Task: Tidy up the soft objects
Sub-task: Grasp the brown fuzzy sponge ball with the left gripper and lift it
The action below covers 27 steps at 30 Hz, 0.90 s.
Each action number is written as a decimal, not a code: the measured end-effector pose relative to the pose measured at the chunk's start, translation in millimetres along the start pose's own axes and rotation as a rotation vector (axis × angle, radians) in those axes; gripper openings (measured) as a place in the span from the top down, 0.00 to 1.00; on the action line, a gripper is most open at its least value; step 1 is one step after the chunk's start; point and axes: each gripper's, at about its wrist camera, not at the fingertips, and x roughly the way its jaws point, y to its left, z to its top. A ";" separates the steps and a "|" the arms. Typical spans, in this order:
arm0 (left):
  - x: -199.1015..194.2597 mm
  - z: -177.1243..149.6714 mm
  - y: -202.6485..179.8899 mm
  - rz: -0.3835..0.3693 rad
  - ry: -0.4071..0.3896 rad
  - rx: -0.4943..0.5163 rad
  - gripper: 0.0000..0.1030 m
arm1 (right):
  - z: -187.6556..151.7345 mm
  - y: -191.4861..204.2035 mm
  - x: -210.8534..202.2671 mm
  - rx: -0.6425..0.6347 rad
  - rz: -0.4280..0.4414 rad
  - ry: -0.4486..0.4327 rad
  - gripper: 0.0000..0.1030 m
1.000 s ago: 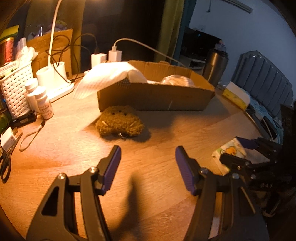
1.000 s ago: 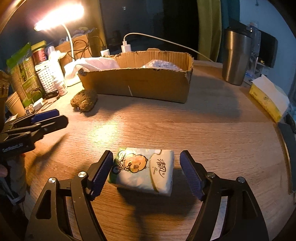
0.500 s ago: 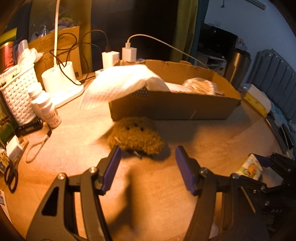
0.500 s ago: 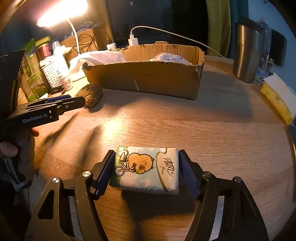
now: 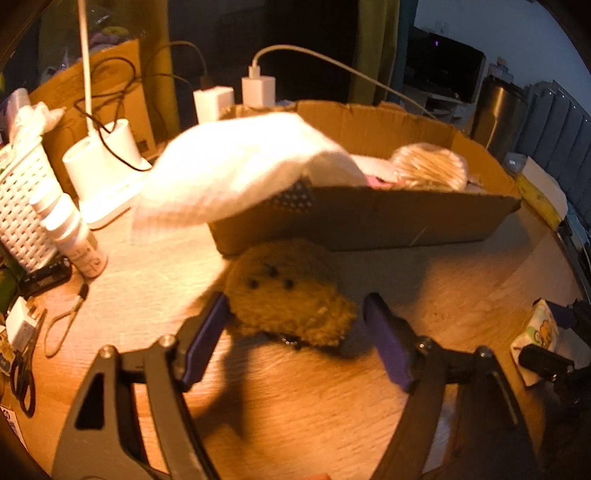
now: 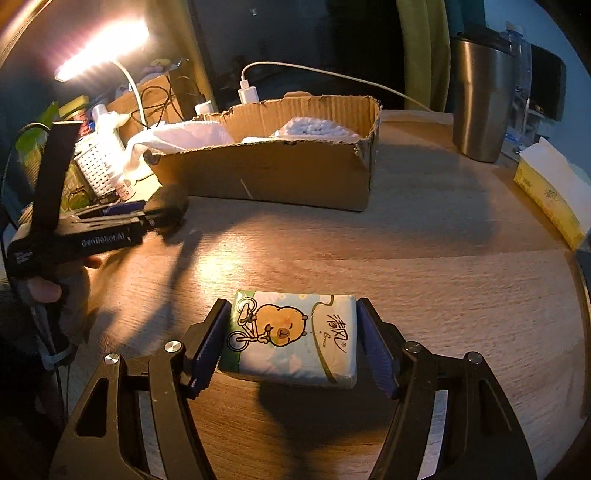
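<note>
A round wooden table (image 6: 424, 258) fills the foreground, its grain lit warm orange. At the back left a desk lamp (image 6: 99, 59) glows brightly on a thin white neck; the rest of the room is dim. Behind the table hang green curtains (image 6: 421, 51) against darkness. To the right stands a pale wall (image 5: 517, 33) with a dark screen (image 5: 443, 70) before it. A ribbed grey headboard (image 5: 554, 129) shows at far right.

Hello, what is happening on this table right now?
A person is tidying soft things with two hand-held tongs. The left tongs, whose jaws have just been opening, reach around a brown plush toy lying in front of the cardboard box, not yet gripping it. The right tongs are closed on a tissue pack on the wooden table. A white cloth already hangs over the box's edge.
</note>
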 end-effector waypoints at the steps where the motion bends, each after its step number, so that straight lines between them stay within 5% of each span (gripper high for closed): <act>1: 2.0 -0.3 -0.5 0.011 0.004 0.006 0.25 | 0.4 -0.4 -0.1 -0.001 -0.001 -0.001 0.31; 10: 3.1 0.8 1.9 0.002 0.000 0.011 0.27 | 3.6 -3.2 -7.5 -0.007 -0.020 -0.023 0.31; 12: -2.6 -1.9 0.9 -0.011 -0.014 0.016 0.43 | 5.6 -4.5 -11.0 -0.008 -0.027 -0.033 0.31; 27: -35.2 -8.3 -18.0 -0.088 -0.071 0.072 0.71 | 12.0 -1.6 -29.5 -0.031 -0.048 -0.081 0.31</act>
